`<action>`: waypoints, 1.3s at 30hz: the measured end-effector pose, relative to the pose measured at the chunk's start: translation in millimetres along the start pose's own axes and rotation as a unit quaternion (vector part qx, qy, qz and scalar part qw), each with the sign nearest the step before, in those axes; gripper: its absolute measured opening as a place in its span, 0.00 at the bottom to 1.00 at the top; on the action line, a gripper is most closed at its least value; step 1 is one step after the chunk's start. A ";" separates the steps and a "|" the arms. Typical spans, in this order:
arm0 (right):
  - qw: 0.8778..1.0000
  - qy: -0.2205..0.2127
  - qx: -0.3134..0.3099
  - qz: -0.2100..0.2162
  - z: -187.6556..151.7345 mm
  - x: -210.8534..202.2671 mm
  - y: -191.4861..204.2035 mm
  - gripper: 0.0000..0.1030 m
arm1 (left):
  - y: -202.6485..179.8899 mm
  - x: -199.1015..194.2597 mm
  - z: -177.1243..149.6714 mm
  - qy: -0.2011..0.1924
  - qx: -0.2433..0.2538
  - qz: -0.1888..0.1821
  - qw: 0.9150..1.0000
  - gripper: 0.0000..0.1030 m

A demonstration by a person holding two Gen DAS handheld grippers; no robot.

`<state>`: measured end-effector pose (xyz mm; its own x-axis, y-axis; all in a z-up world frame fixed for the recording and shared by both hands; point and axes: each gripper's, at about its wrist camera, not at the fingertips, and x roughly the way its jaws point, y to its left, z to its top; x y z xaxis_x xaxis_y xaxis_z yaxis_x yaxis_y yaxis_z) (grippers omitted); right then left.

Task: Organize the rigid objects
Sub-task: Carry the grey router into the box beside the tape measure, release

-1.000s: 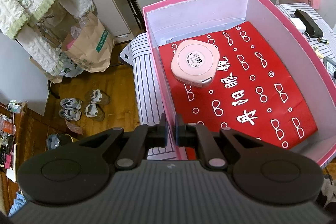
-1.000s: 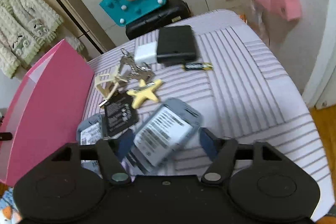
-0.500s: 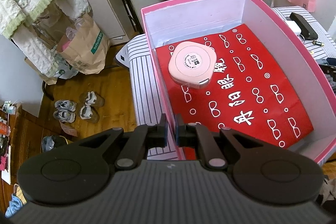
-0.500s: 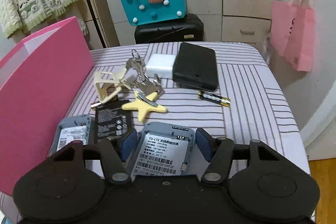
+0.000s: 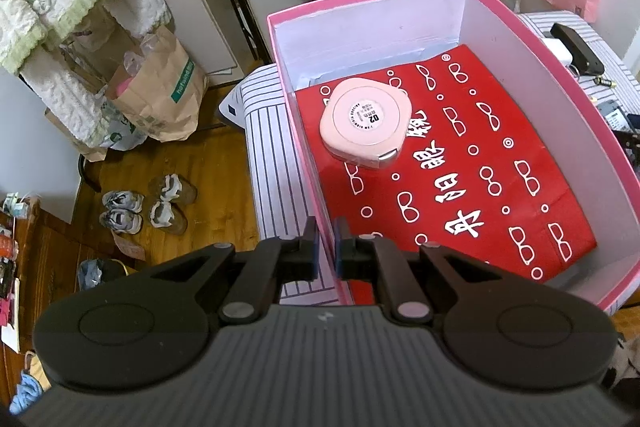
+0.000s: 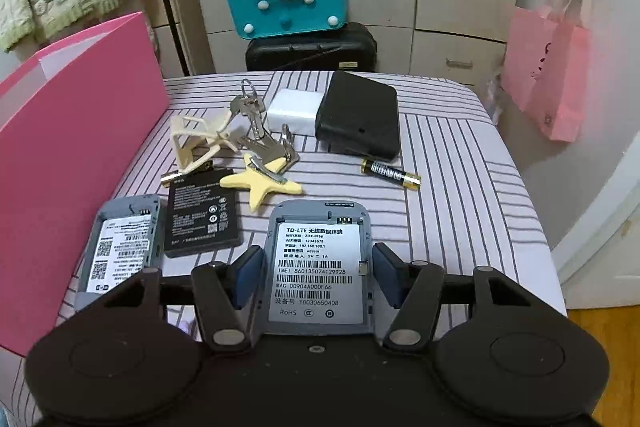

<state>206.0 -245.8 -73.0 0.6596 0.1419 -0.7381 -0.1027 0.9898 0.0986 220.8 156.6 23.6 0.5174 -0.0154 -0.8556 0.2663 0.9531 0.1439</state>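
A pink box (image 5: 568, 83) lined with a red printed sheet (image 5: 480, 207) holds a pink rounded case (image 5: 364, 123). My left gripper (image 5: 327, 247) is shut on the box's near left wall. On the striped surface lies a grey router with its back cover off (image 6: 316, 227), label up. My right gripper (image 6: 318, 267) straddles it. Its jaws are closing, with the blue pads (image 6: 250, 275) close beside the router's long sides, a thin gap still showing. The box's outer side (image 6: 80, 147) stands to the left.
Beyond the router lie a second open grey router (image 6: 120, 247), a black battery pack (image 6: 200, 215), a yellow star clip (image 6: 260, 187), keys (image 6: 256, 131), a cream stand (image 6: 196, 143), a white charger (image 6: 294, 111), a black case (image 6: 360, 119) and an AA battery (image 6: 390, 173).
The right gripper has rolled level and lined up square on the grey router, and its jaws have narrowed around it. The left gripper keeps its hold on the box wall.
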 end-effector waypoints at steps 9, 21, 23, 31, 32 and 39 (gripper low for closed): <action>0.995 -0.075 -0.049 0.051 42.4 -53.5 35.3 0.62 | 3.4 -4.5 0.0 0.007 -0.013 -0.013 1.000 0.07; 0.943 0.053 -0.184 0.273 118.4 -51.7 184.0 0.63 | 3.5 -15.0 -6.7 0.001 -0.015 -0.018 1.000 0.06; 0.934 0.097 -0.211 0.273 122.3 -28.3 210.8 0.63 | 5.2 -14.9 -6.8 0.000 -0.018 -0.023 1.000 0.06; 0.919 0.228 -0.188 0.262 120.7 54.4 256.1 0.63 | 15.1 -14.4 -8.6 -0.002 -0.046 -0.042 0.998 0.06; 0.916 0.248 -0.166 0.269 121.4 65.2 256.1 0.63 | 15.0 -15.3 -8.8 -0.004 -0.046 -0.042 0.998 0.06; 0.936 0.246 -0.076 0.240 119.9 96.3 256.9 0.62 | 13.2 -20.2 -8.6 -0.019 -0.047 -0.039 0.998 0.05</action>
<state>332.4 23.5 -38.7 0.0923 0.5103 -0.8550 -0.4293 0.7952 0.4282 206.9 172.1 38.4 0.5281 -0.1010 -0.8431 0.2301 0.9728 0.0276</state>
